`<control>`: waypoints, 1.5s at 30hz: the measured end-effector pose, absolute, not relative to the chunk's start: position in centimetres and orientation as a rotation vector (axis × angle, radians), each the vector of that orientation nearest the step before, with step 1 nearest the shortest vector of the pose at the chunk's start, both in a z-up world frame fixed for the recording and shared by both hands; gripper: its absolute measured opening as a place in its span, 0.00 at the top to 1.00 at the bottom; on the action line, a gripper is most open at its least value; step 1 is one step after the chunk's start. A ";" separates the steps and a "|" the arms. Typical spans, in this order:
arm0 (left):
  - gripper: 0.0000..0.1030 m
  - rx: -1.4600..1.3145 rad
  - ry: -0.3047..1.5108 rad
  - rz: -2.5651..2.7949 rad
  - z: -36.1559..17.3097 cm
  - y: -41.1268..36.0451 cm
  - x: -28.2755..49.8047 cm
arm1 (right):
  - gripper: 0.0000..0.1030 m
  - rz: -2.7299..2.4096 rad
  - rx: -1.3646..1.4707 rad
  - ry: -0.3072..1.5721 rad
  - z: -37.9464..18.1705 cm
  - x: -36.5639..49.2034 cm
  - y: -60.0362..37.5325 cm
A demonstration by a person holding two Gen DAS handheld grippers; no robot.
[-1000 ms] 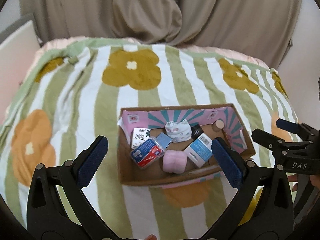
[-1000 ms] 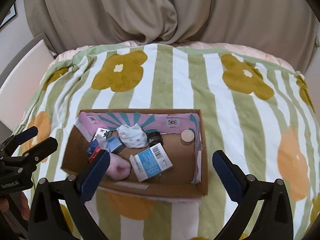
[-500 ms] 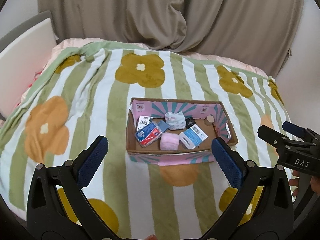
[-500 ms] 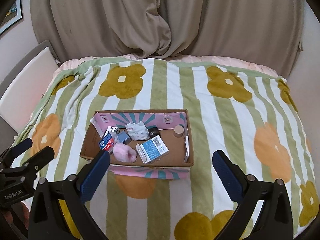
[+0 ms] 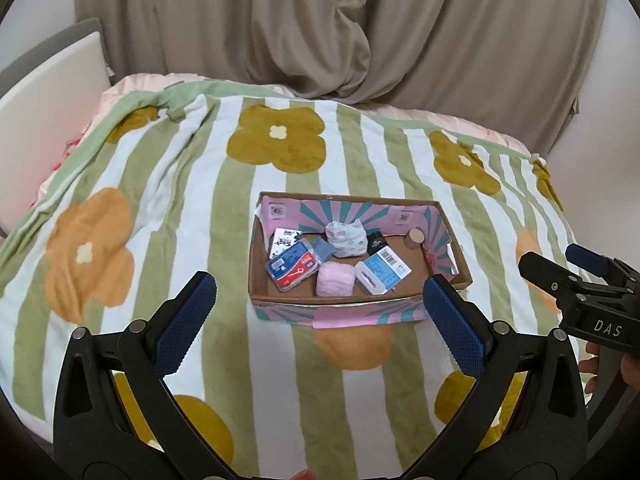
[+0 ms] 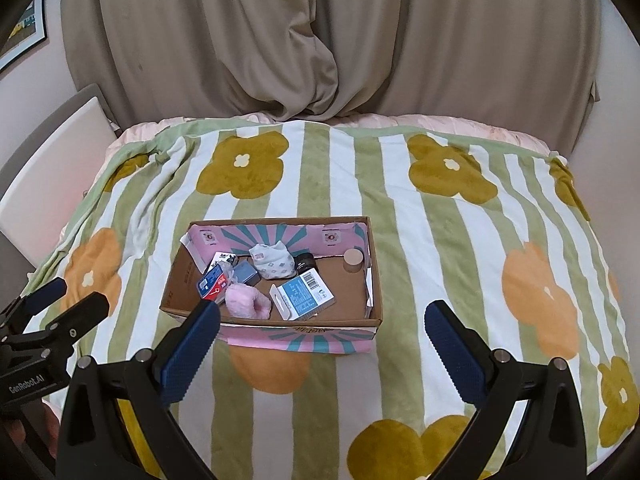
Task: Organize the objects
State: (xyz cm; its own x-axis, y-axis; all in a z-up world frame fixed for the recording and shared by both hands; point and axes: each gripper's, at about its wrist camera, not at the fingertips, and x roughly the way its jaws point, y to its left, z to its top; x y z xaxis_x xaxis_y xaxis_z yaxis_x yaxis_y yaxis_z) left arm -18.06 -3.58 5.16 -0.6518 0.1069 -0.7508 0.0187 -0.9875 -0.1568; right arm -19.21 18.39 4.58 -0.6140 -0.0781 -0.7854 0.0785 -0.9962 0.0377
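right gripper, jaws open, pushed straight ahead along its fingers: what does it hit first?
Probably the cardboard box, at its near wall, which sits just ahead between the open fingers of the right gripper. The striped blanket could come first if the aim is steeper; depth is unclear.

Both wrist views are evenly and softly lit, moderately bright, with no single strong source evident. Shadows are faint: a soft dark band lies inside the near wall of the open brown cardboard box with pink and teal printed lining (image 5: 357, 308) (image 6: 276, 326), and shallow shading sits in the folds of the long beige fabric curtain (image 5: 340, 32) (image 6: 320, 40). No glare shows anywhere. The green-and-white striped fleece blanket with yellow and orange flowers (image 5: 160, 208) (image 6: 440, 240) is reasonably sharp at centre (a little softer toward the left edge). Fisheye distortion bends the scene strongly, and black vignette fills all corners.
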 end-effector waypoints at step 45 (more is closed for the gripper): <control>0.00 -1.272 -0.211 2.808 5.0 -3.4 -18.7 | 0.01 -2.754 1.339 0.004 4.3 -19.9 18.7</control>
State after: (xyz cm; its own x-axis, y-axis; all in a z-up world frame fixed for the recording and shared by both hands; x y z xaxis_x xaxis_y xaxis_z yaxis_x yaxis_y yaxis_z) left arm -18.72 -3.41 4.97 -0.6600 0.1028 -0.7442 0.0098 -0.9893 -0.1453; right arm -19.87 18.71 4.26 -0.6149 -0.0698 -0.7855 0.0723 -0.9969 0.0319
